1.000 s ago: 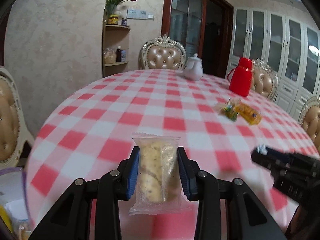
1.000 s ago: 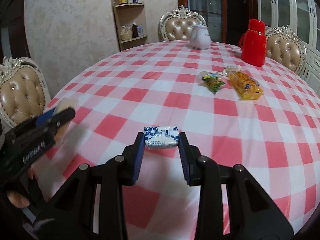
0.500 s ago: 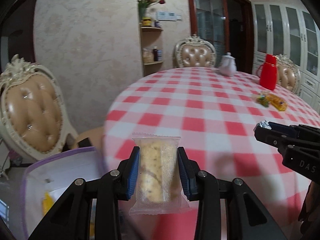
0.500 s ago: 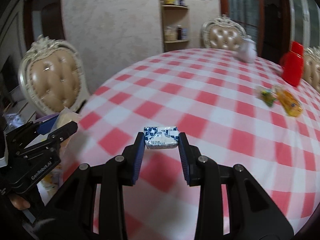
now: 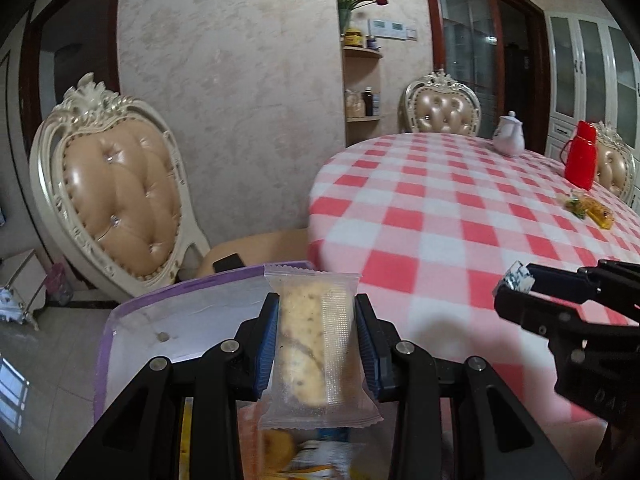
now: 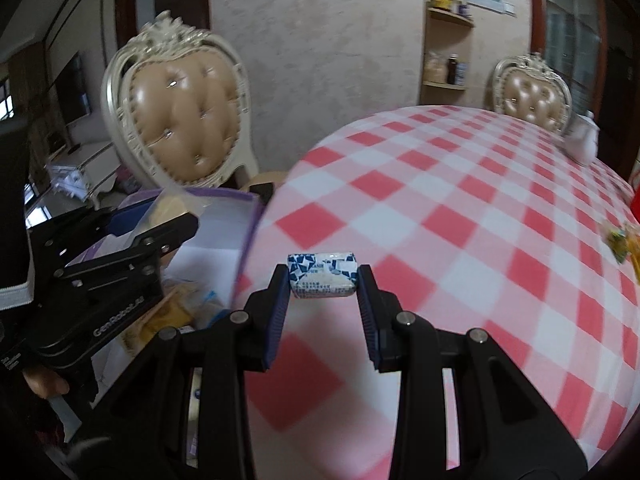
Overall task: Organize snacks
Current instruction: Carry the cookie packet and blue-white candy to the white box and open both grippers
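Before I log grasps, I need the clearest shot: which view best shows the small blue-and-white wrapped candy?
The right wrist view: the small blue-and-white wrapped candy sits centred, broadside, clamped in the right gripper. The left wrist view shows only one end of it, small near the right edge.

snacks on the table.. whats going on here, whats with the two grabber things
A person is tidying snacks with a handheld gripper in each hand. The left gripper is shut on a clear-wrapped biscuit pack, held over an open purple-rimmed bag beside the table that already holds some snacks. The right gripper is shut on a small blue-and-white candy, over the table's edge near the bag. Two more snack packets lie on the checkered tablecloth.
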